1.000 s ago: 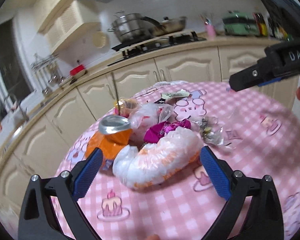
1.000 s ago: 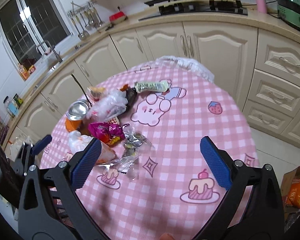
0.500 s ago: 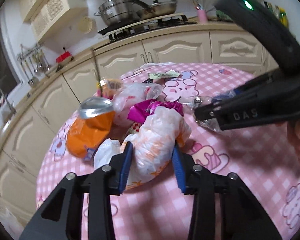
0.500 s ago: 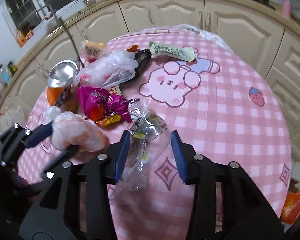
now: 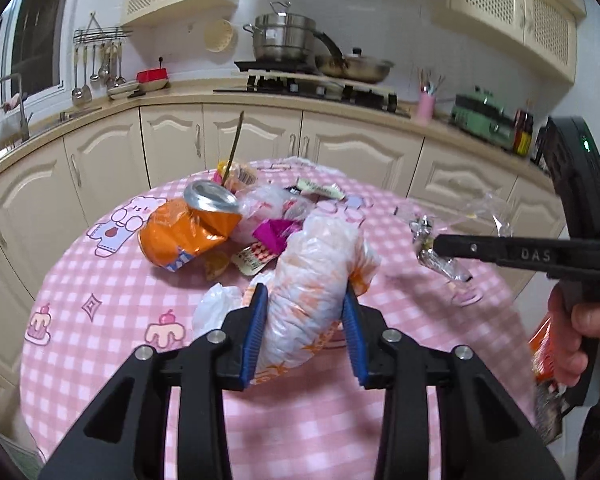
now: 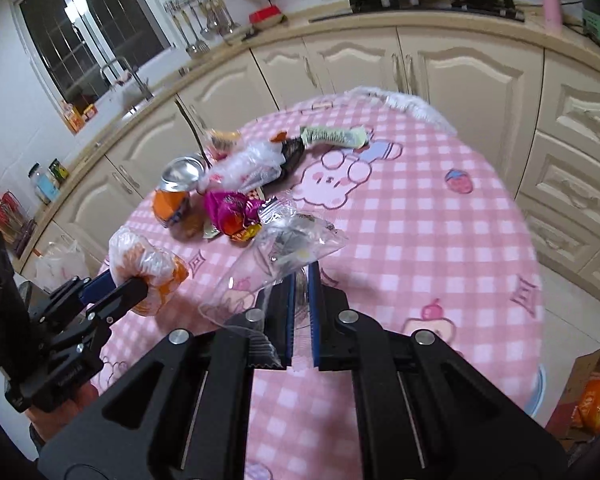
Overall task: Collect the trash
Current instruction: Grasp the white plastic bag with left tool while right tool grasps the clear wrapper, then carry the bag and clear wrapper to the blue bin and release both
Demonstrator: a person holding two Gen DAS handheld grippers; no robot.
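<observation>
on the left, your left gripper (image 5: 304, 332) is squeezing the white and orange plastic bag (image 5: 316, 280) between its blue pads, the bag bulging out past the fingertips and lifted over the pink checked tablecloth (image 5: 112, 320). just beyond it, still lying on the cloth, the crushed orange can (image 5: 188, 228) is resting on its side, with the magenta wrapper (image 5: 274, 232) and a crumpled clear bag (image 5: 266, 204) touching it on the right. farther off, a green and white wrapper (image 6: 332, 136) is lying near the far edge. on the right, your right gripper (image 6: 300, 312) is pinching the clear plastic packet (image 6: 288, 252) with its fingers almost pressed together, the packet fanning out beyond the tips and hanging above the cloth, apart from the pile.
</observation>
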